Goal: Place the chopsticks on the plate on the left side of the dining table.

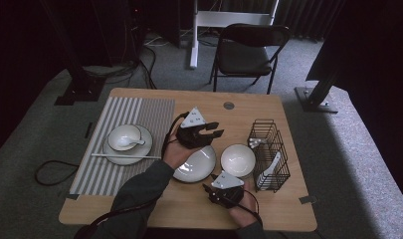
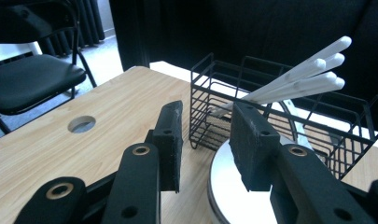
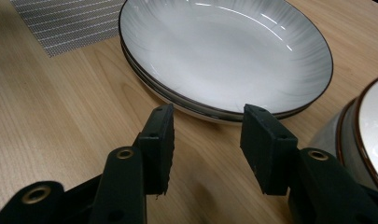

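A pale wooden table [image 1: 139,199] stands on grey carpet. The left gripper [image 1: 209,132], jaws spread and empty, hovers near the white bowl [image 1: 237,160] beside a black wire basket [image 1: 269,154]. The right gripper [image 3: 206,140], also spread, points at stacked white shallow plates [image 3: 224,51], seemingly without touching.

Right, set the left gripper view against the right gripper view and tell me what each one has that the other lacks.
The left gripper view alone has the wire basket with white sticks poking out, the round hole in the tabletop and the folding chair. The right gripper view alone has the stacked plates and a corner of the striped mat. Both share the wooden table, a white bowl at the right edge, and each gripper's own black jaws standing open with nothing between them.
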`<state>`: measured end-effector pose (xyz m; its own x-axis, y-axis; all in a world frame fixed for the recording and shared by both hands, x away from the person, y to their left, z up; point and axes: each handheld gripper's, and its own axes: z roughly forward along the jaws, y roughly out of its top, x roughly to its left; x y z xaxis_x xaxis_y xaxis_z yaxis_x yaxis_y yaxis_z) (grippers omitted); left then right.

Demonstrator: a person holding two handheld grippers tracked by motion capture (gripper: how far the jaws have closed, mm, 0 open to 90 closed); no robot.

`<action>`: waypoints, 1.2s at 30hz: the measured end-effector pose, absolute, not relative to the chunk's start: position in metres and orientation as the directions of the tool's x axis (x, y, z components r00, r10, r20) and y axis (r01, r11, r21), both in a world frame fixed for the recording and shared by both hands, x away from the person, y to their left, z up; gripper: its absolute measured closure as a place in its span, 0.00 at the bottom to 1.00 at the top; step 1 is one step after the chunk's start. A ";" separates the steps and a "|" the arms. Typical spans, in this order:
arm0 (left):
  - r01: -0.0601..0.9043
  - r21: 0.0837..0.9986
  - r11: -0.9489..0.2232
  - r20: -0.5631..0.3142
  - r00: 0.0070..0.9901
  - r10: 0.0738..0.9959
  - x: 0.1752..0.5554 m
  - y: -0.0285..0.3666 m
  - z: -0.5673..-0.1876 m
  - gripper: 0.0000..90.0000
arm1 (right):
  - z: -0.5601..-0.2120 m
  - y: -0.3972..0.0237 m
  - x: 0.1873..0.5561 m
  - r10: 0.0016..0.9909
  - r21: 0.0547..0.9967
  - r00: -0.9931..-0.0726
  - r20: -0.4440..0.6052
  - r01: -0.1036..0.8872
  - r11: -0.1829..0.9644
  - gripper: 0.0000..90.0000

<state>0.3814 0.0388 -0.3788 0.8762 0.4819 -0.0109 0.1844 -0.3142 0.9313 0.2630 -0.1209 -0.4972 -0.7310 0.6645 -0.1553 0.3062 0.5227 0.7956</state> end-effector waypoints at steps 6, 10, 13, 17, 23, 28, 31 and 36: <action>0.167 0.931 -0.324 -0.004 0.893 0.450 0.380 0.024 -0.375 0.72 | -0.498 -0.124 0.261 0.670 0.797 -0.727 -0.151 0.312 0.518 0.60; 0.158 0.932 -0.327 -0.001 0.902 0.432 0.379 0.015 -0.373 0.72 | -0.500 -0.125 0.259 0.670 0.795 -0.727 -0.149 0.314 0.518 0.60; 0.139 0.931 -0.336 0.009 0.915 0.403 0.376 0.003 -0.369 0.72 | -0.500 -0.126 0.258 0.671 0.796 -0.726 -0.150 0.313 0.517 0.60; 0.121 0.933 -0.338 0.016 0.927 0.376 0.372 -0.006 -0.366 0.71 | -0.500 -0.127 0.258 0.674 0.800 -0.724 -0.146 0.315 0.511 0.60; 0.110 0.935 -0.338 0.016 0.936 0.352 0.369 -0.015 -0.363 0.71 | -0.501 -0.128 0.258 0.677 0.799 -0.722 -0.142 0.320 0.509 0.60; 0.108 0.935 -0.338 0.014 0.940 0.340 0.368 -0.021 -0.363 0.71 | -0.501 -0.128 0.258 0.678 0.799 -0.722 -0.139 0.323 0.508 0.60; 0.104 0.936 -0.337 0.015 0.943 0.332 0.367 -0.024 -0.363 0.71 | -0.502 -0.128 0.259 0.678 0.798 -0.722 -0.138 0.324 0.508 0.60; 0.100 0.934 -0.342 0.019 0.944 0.329 0.367 -0.028 -0.363 0.71 | -0.502 -0.129 0.259 0.679 0.798 -0.722 -0.137 0.326 0.507 0.60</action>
<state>0.3673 -0.0282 -0.3628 0.9440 0.3293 0.0191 0.1002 -0.3417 0.9345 0.2591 -0.1287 -0.5025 -0.7215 0.6787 -0.1370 0.3258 0.5073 0.7978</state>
